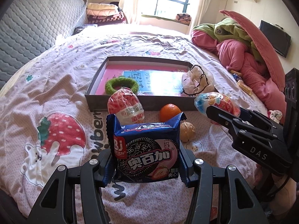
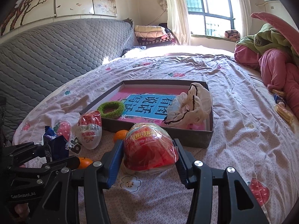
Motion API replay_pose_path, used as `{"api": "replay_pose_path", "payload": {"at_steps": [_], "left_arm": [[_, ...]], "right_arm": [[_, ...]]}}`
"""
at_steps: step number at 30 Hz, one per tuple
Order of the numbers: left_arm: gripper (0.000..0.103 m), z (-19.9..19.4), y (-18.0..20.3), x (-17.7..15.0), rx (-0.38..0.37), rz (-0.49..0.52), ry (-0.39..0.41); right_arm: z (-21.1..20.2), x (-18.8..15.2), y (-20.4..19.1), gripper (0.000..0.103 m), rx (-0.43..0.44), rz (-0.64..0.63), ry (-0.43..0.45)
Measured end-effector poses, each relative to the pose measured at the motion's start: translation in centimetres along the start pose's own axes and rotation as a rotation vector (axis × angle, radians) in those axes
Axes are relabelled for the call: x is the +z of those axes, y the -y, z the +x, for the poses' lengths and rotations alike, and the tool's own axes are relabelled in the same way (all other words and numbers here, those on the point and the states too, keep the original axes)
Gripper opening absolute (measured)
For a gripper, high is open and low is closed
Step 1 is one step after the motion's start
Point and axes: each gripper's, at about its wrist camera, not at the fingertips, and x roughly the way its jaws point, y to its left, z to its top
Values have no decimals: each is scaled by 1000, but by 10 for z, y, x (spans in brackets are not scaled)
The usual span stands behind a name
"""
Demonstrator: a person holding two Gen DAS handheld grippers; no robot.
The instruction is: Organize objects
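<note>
My left gripper (image 1: pixel 146 165) is shut on a blue strawberry cookie pack (image 1: pixel 147 141), held upright above the bed sheet; the right wrist view has that gripper (image 2: pixel 56 155) and pack (image 2: pixel 55 145) at the lower left. My right gripper (image 2: pixel 148 149) is shut on a red, film-wrapped egg-shaped snack (image 2: pixel 149 141), also seen in the left wrist view, gripper (image 1: pixel 224 111) and snack (image 1: pixel 214 100). Just beyond both lies a shallow grey box (image 1: pixel 130 103) (image 2: pixel 186 136) holding a pink book, a green scrunchie (image 1: pixel 121 85) (image 2: pixel 111 108) and a white bagged bundle (image 1: pixel 197 83) (image 2: pixel 188 108).
On the sheet before the box lie a second wrapped egg snack (image 1: pixel 125 108) (image 2: pixel 89 131), an orange (image 1: pixel 170 112) (image 2: pixel 119 135), another orange (image 2: pixel 85 162) and a brown walnut-like thing (image 1: pixel 187 131). A pink and green clothes pile (image 1: pixel 243 52) lies right, with small snack packs (image 2: pixel 284 110) beside it. A grey quilted headboard (image 2: pixel 46 56) stands left.
</note>
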Motion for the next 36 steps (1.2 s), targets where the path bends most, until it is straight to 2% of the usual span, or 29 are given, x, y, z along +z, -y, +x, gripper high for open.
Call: {"api": "replay_pose_path", "payload": {"at_steps": [9,20,36], "left_arm": [[57,-8,-12,21,14,-19,38],[57,-8,-16,44,16,-9,75],[57,16,-12,63,-33,19,89]], "right_arm": [[-10,6,4,52,13,23,35],[-24,16,7,52,-16,15,98],[-17,15,-2,52,-30,-28,90]]}}
